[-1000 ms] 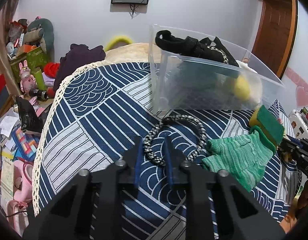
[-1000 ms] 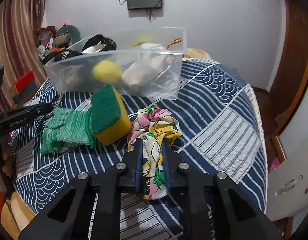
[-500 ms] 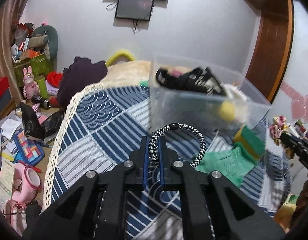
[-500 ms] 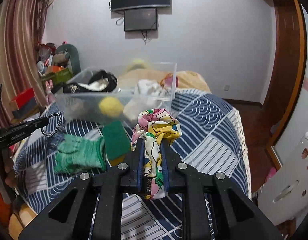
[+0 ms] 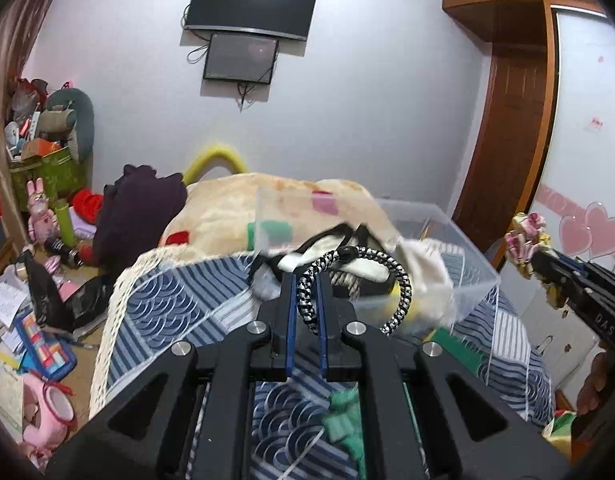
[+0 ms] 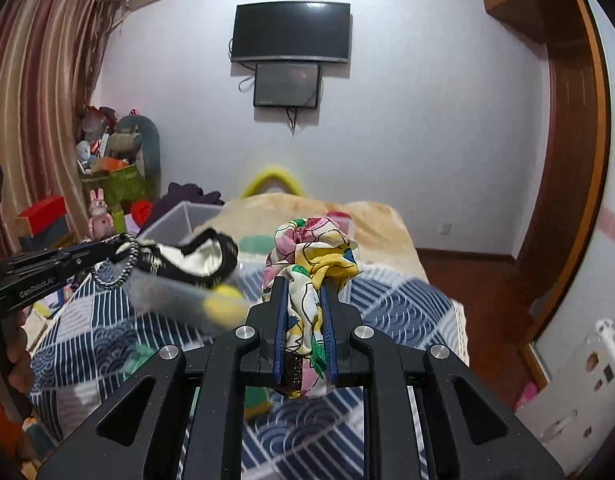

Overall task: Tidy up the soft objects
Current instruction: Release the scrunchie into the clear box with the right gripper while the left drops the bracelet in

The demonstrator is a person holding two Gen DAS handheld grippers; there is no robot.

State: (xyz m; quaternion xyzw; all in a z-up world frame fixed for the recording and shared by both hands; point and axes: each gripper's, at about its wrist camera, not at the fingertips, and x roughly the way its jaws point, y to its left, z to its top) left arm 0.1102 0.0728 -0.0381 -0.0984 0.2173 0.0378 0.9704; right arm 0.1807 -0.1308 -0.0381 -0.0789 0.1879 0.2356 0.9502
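My left gripper [image 5: 306, 282] is shut on a black-and-white braided cord loop [image 5: 401, 280] and holds it in the air in front of the clear plastic bin [image 5: 463, 248]. The bin holds a black item, white cloth and a yellow ball. My right gripper [image 6: 303, 286] is shut on a floral scrunchie [image 6: 313, 252], lifted above the table. The left gripper with its loop also shows at the left of the right wrist view [image 6: 123, 254]. The right gripper with the scrunchie shows at the right of the left wrist view [image 5: 527, 236]. A green glove [image 5: 341, 428] lies on the table below my left gripper.
The table has a blue-and-white patterned cloth [image 5: 179, 312]. A green-and-yellow sponge [image 5: 455, 346] lies by the bin. A bed with a beige blanket [image 6: 379, 220] is behind. Clutter covers the floor [image 5: 31, 320] at the left. A white cabinet [image 6: 579, 376] stands at the right.
Both grippers have risen from the table, the left lifting the cord loop, the right lifting the scrunchie. Both views now look higher, over the bin's top.
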